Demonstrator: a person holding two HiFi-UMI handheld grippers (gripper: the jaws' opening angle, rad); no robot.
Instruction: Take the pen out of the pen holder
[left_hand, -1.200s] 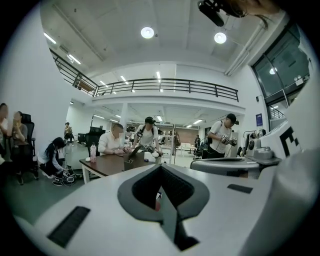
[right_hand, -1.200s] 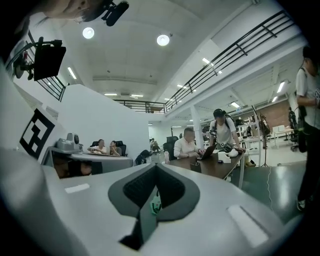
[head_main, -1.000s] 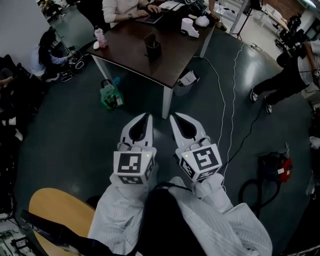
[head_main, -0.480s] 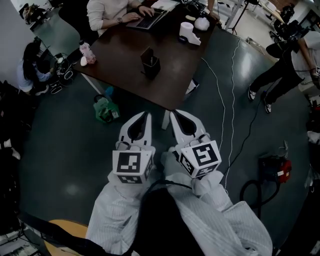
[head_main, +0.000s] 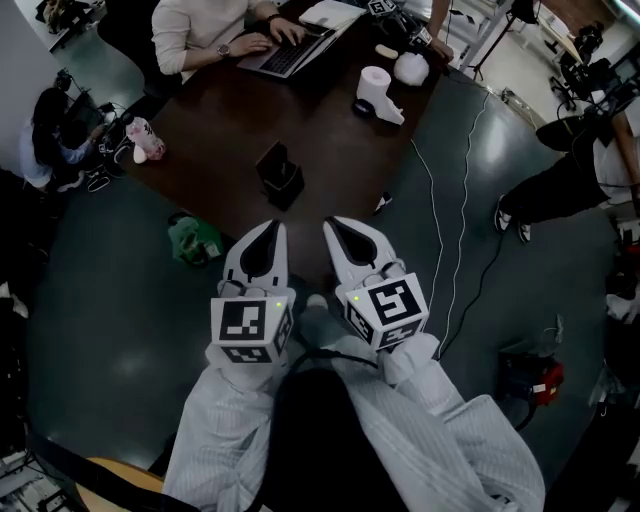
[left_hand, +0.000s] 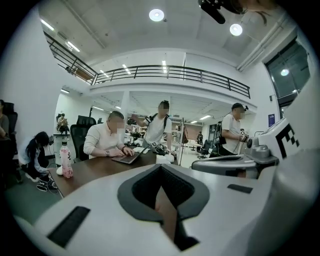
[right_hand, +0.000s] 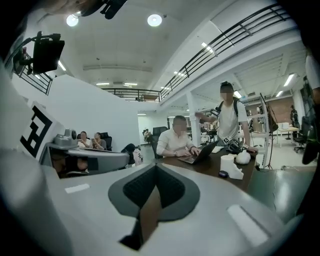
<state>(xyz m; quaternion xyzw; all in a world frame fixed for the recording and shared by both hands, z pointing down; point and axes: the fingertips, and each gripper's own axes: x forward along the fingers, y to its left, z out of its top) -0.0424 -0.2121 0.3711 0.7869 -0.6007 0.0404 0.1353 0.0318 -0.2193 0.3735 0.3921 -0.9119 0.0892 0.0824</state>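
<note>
The black pen holder (head_main: 279, 176) stands near the front edge of the dark brown table (head_main: 215, 125) in the head view; I cannot make out a pen inside it. My left gripper (head_main: 271, 227) and right gripper (head_main: 331, 222) are held side by side, both shut and empty. Their tips sit just short of the table's near edge, a little below the holder in the picture. In the left gripper view the left gripper (left_hand: 161, 167) has its jaws closed together, and its body hides the holder. The right gripper (right_hand: 156, 167) looks the same in its own view.
A person types on a laptop (head_main: 287, 50) at the far side of the table. A white paper roll (head_main: 375, 82) and a pink bottle (head_main: 143, 140) also stand on it. A green bag (head_main: 194, 240) and cables (head_main: 450, 230) lie on the floor. Another person (head_main: 575, 170) stands at the right.
Both grippers have come forward together toward the table, and the table and pen holder are now much nearer to their tips. The jaws stayed shut.
</note>
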